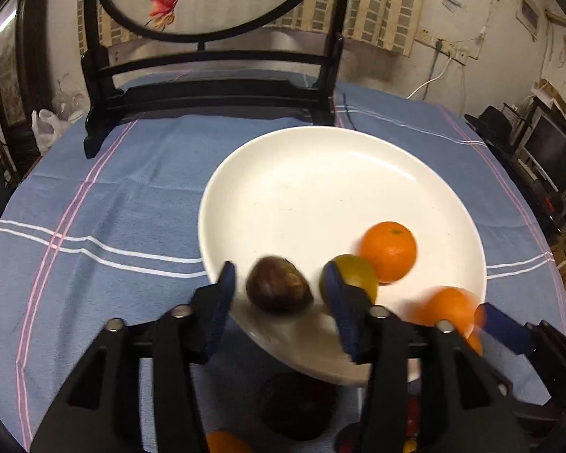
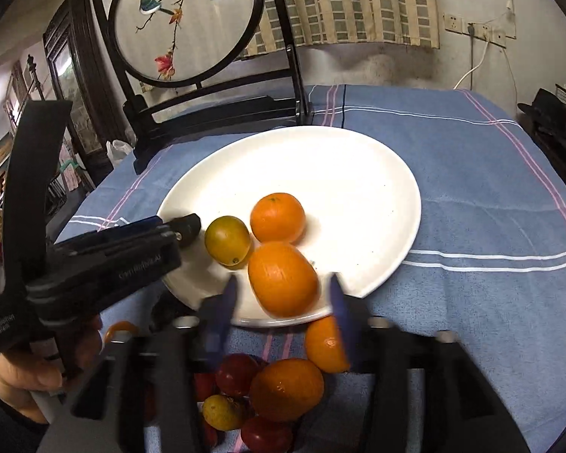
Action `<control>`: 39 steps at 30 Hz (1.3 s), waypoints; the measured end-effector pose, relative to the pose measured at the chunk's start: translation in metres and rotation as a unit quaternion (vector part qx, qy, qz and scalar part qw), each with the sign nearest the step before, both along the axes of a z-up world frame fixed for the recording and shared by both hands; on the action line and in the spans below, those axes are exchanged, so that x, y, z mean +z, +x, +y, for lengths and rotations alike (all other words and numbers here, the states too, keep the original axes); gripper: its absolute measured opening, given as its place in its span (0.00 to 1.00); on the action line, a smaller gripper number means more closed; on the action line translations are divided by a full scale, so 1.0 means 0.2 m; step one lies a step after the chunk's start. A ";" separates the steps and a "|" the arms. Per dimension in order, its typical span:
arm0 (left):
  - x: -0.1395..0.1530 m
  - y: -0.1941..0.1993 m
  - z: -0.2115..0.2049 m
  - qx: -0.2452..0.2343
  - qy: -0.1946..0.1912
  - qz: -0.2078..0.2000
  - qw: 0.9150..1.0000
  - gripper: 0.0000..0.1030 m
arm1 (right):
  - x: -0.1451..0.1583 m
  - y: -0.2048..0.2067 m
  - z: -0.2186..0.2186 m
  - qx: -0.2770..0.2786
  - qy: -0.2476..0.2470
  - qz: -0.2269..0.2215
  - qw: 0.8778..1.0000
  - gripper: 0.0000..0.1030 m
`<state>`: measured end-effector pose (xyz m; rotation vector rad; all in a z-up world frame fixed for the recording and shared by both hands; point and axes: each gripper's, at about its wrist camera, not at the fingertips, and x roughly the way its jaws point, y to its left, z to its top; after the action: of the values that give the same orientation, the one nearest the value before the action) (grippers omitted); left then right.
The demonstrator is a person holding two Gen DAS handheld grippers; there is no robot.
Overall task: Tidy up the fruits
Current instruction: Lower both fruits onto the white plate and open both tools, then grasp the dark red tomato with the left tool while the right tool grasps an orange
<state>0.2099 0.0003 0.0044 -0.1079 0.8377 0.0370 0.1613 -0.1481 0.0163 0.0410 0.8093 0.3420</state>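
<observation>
The white plate (image 2: 377, 173) carries four fruits: two oranges, at its centre (image 2: 277, 217) and its 6 o'clock rim (image 2: 283, 278), a yellow-green fruit (image 2: 227, 241) at 8 o'clock, and a dark brown fruit (image 1: 279, 290) at 7. Both grippers look mid-release, the left gripper (image 1: 281, 294) spread around the brown fruit and the right gripper (image 2: 283, 302) spread around the rim orange without squeezing. Next each should back off toward the pile at 6 o'clock off the plate, where at least three oranges, three red fruits and one yellow remain.

Left wrist view: low over near rim of plate (image 1: 320, 173), facing screen (image 1: 215, 87) at table's far edge. Right wrist view: just right, slightly higher, facing same way. Shared: plate (image 2: 358, 173), orange (image 1: 388, 251) (image 2: 277, 218), screen (image 2: 207, 105), blue cloth (image 1: 124, 204) (image 2: 490, 196).
</observation>
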 end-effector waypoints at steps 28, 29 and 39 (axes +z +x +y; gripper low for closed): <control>0.02 -0.49 0.14 0.024 0.036 -0.021 0.999 0.87 | 0.00 -0.54 -0.36 0.004 -0.015 -0.011 1.000 0.76; 0.02 -0.49 0.13 0.024 0.036 -0.021 0.999 0.87 | -0.02 -0.56 -0.36 0.007 -0.032 -0.004 0.999 0.76; 0.00 -0.52 0.15 0.017 0.030 -0.012 0.999 0.87 | -0.14 -0.51 -0.27 0.021 -0.084 0.047 0.995 0.65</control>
<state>0.1062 0.0294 0.0043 -0.0654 0.8096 0.0930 0.0591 -0.2013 -0.0112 -0.1178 0.9309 0.3116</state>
